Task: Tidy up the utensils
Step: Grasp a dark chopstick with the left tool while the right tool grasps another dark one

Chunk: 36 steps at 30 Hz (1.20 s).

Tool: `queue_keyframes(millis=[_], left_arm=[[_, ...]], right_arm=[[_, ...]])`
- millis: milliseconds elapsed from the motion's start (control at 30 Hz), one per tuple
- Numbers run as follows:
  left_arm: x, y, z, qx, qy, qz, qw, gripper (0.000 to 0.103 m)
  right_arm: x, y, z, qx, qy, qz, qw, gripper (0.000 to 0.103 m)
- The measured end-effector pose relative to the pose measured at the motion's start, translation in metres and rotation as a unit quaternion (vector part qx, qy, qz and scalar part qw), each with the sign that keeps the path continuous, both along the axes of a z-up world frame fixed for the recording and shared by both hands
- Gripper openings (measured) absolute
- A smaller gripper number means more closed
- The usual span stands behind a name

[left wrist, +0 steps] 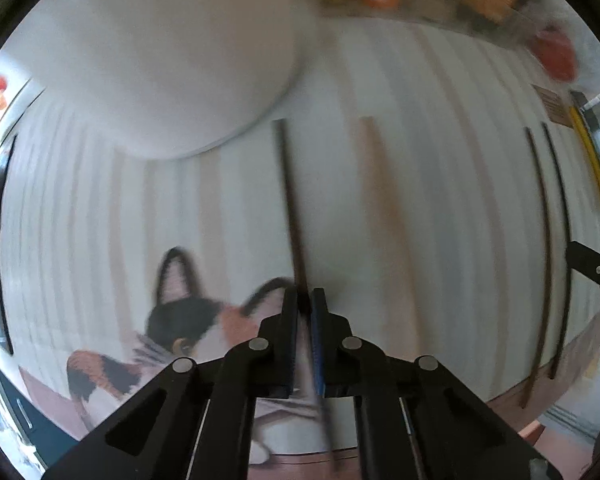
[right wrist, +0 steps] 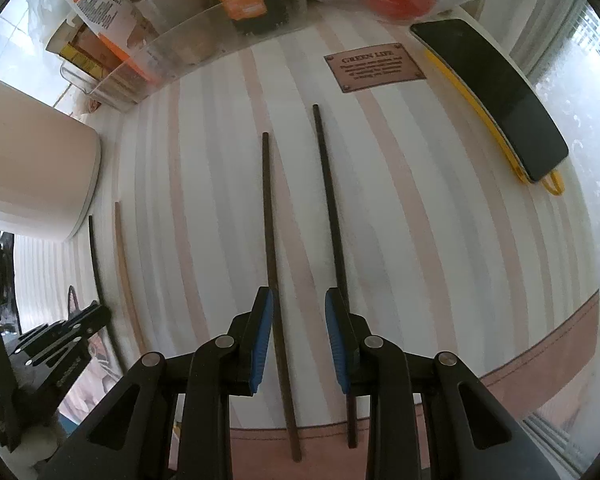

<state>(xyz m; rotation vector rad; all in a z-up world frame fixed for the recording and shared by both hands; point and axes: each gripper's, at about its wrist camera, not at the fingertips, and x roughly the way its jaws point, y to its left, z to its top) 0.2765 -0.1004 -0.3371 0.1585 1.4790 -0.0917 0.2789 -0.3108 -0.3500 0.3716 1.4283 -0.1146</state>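
Note:
My left gripper (left wrist: 305, 300) is shut on a dark chopstick (left wrist: 290, 204) that points away from me over the striped mat (left wrist: 460, 208). A light wooden chopstick (left wrist: 388, 216) lies just to its right. Two more dark chopsticks (left wrist: 546, 240) lie side by side at the far right. In the right wrist view my right gripper (right wrist: 299, 312) is open above that pair, with one dark chopstick (right wrist: 270, 220) between its fingers and the other (right wrist: 330, 200) under the right finger. My left gripper (right wrist: 74, 326) shows at the lower left, with its dark chopstick (right wrist: 95, 256) and the light chopstick (right wrist: 124, 268).
A white round container (left wrist: 172, 52) stands at the mat's back left, and shows in the right wrist view (right wrist: 32, 168). A clear bin of packets (right wrist: 160, 40) sits at the back. A black phone in a yellow case (right wrist: 496, 92) lies at the right. A cat picture (left wrist: 188, 320) is on the mat.

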Motion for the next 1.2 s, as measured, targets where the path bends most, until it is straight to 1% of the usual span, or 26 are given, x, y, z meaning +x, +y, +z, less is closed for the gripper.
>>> queue_keyframes(millis=[67, 167, 200, 233, 267, 300, 333, 367, 400, 500, 533, 633, 800, 933, 1200], left_arm=[[-0.001, 0.012, 0.0, 0.005, 0.0, 0.021, 0.9998, 0.004], [-0.004, 0.034, 0.0, 0.007, 0.001, 0.058, 0.9983, 0.003], [-0.005, 0.04, 0.0, -0.003, 0.012, 0.075, 0.9971, 0.003], [-0.007, 0.046, 0.001, -0.004, 0.012, 0.086, 0.9962, 0.004], [-0.009, 0.053, 0.001, -0.005, 0.014, 0.099, 0.995, 0.004], [-0.011, 0.057, 0.001, -0.011, 0.018, 0.113, 0.9933, 0.004], [-0.013, 0.06, 0.001, -0.015, 0.022, 0.121, 0.9923, 0.004], [-0.014, 0.061, 0.001, -0.02, 0.025, 0.127, 0.9914, 0.004], [-0.014, 0.06, 0.001, -0.022, 0.028, 0.127, 0.9913, 0.004], [-0.013, 0.061, 0.002, -0.016, 0.028, 0.118, 0.9925, 0.004], [-0.023, 0.067, 0.001, -0.014, 0.028, 0.116, 0.9928, 0.004], [-0.018, 0.061, 0.0, -0.006, 0.024, 0.107, 0.994, 0.004], [-0.02, 0.054, -0.003, 0.005, 0.023, 0.102, 0.9945, 0.004], [-0.018, 0.048, -0.002, 0.008, 0.023, 0.103, 0.9944, 0.004], [-0.018, 0.048, 0.002, 0.011, 0.021, 0.097, 0.9949, 0.004]], right_arm=[[0.006, 0.005, -0.004, -0.005, 0.001, 0.008, 1.0, 0.029], [0.015, 0.016, -0.016, -0.017, 0.015, 0.024, 0.999, 0.029], [0.016, 0.021, -0.019, -0.024, 0.022, 0.03, 0.999, 0.028], [0.018, 0.026, -0.017, -0.04, 0.012, 0.036, 0.998, 0.012], [0.019, 0.032, -0.019, -0.039, 0.017, 0.046, 0.998, 0.006], [0.02, 0.036, -0.019, -0.047, 0.019, 0.05, 0.997, 0.006], [0.02, 0.041, -0.019, -0.061, 0.02, 0.054, 0.996, 0.006], [0.02, 0.047, -0.019, -0.066, 0.022, 0.061, 0.996, 0.006], [0.021, 0.051, -0.019, -0.064, 0.023, 0.066, 0.995, 0.006], [0.016, 0.071, -0.02, -0.052, 0.045, 0.109, 0.992, 0.006], [0.015, 0.075, -0.021, -0.055, 0.049, 0.12, 0.99, 0.006], [0.015, 0.086, -0.021, -0.076, 0.053, 0.147, 0.985, 0.006], [0.017, 0.096, -0.022, -0.093, 0.065, 0.165, 0.98, 0.006], [0.02, 0.103, -0.022, -0.091, 0.071, 0.167, 0.979, 0.007], [0.024, 0.097, -0.025, -0.09, 0.072, 0.166, 0.979, 0.007]])
